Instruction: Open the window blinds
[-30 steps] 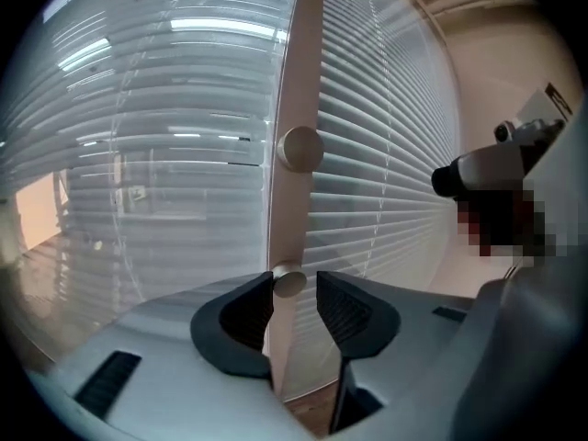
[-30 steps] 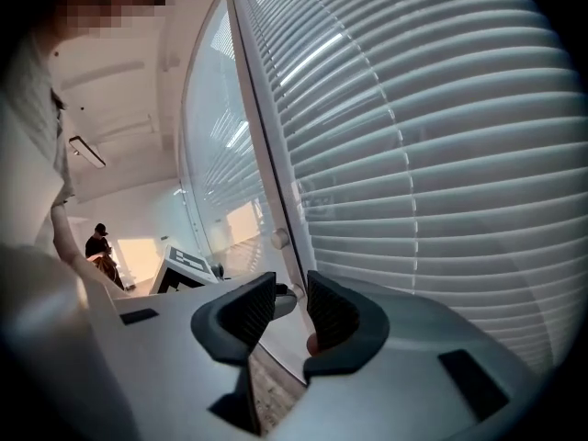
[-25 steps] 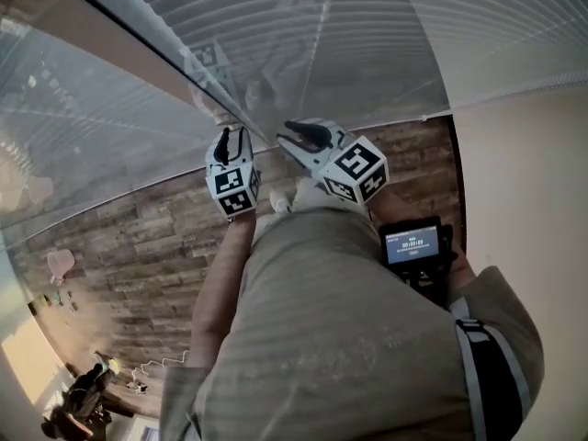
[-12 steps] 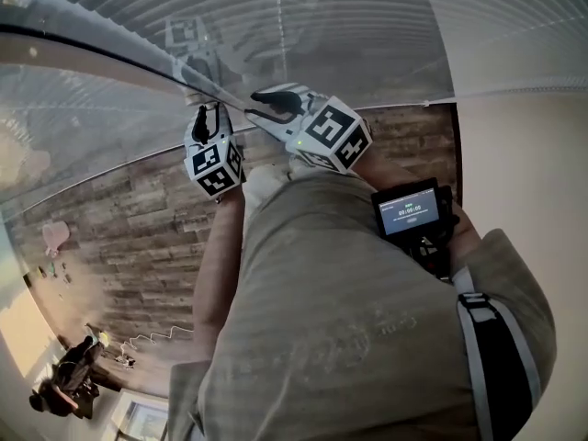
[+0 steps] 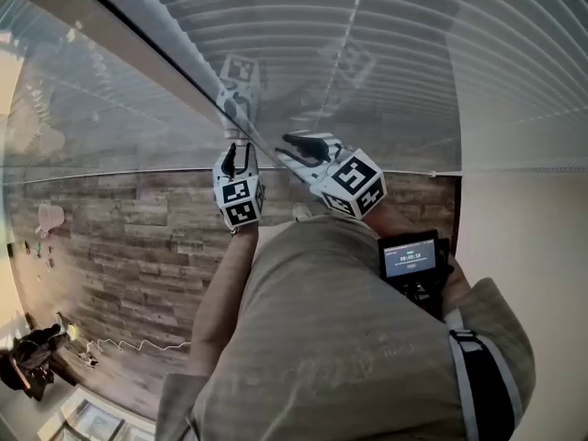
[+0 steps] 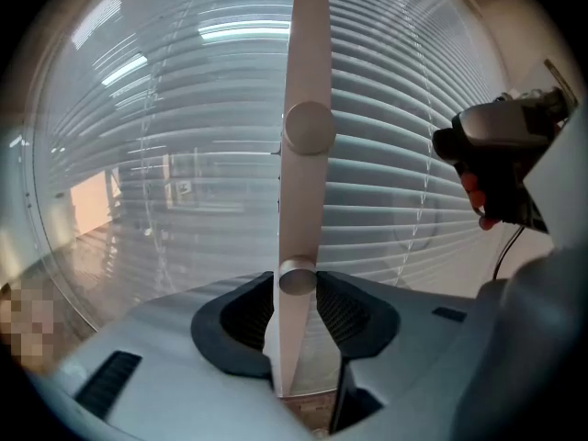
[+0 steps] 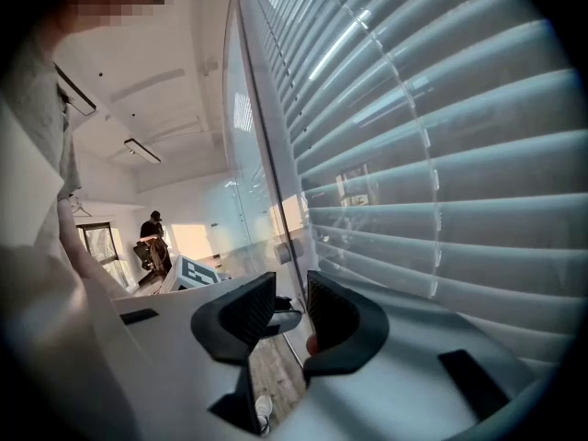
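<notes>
Facing the window blinds [image 5: 386,53]: they are hanging fully down, slats lying flat and shut, so I am judging nothing opened yet. The pale upright bar [image 6: 303,62] is running along the edge where two blind panels meet. My left gripper [image 6: 295,288] is clamping that bar, pads pressing on both sides. My right gripper [image 7: 289,306] is hovering near the same edge, jaws slightly apart and gripping nothing. Working the bar is what is remaining.

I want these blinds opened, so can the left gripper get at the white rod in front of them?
Likely yes: the white rod stands right between the jaws of the left gripper, which seem closed on it, and nothing blocks the way.
</notes>
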### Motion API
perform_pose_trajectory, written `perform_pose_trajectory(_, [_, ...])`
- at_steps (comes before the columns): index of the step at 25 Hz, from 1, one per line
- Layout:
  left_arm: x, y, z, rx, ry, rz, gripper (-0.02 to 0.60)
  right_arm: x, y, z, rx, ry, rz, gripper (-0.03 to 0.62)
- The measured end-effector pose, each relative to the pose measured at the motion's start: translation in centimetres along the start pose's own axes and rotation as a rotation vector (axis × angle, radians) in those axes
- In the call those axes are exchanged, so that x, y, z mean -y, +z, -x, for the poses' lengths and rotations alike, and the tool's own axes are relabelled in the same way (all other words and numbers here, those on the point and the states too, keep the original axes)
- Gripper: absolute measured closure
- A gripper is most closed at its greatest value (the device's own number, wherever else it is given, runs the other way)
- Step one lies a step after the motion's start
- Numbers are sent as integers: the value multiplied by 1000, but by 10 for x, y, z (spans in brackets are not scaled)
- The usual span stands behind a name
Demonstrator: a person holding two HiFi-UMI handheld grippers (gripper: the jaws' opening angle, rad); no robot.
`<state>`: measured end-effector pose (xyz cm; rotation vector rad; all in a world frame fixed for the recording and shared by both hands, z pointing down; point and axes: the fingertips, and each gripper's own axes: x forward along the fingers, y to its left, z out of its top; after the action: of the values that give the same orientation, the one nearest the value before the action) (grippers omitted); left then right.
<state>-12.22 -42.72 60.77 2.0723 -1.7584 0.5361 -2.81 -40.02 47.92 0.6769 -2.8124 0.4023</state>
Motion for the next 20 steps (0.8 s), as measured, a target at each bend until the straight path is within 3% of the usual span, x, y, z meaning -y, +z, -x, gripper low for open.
perform_pose_trajectory(5, [4, 13, -5, -6, -28, -15, 445, 6, 9, -2, 16, -7, -36, 485])
perform_pose_trajectory(8, [8, 11, -7, -13, -72, 71, 446, 8, 3, 1, 22, -14, -49, 485])
perform_pose_trajectory(13, [9, 16, -9, -19, -238, 403, 448, 7, 19, 1, 58, -12, -55, 485])
perform_pose_trajectory(17, [5, 28, -11, -11, -338, 582, 448, 8, 37, -3, 72, -17, -46, 485])
perform_pose_trajectory(20, [2, 28, -16, -4, -494, 903, 448, 12, 34, -2, 66, -34, -54, 485])
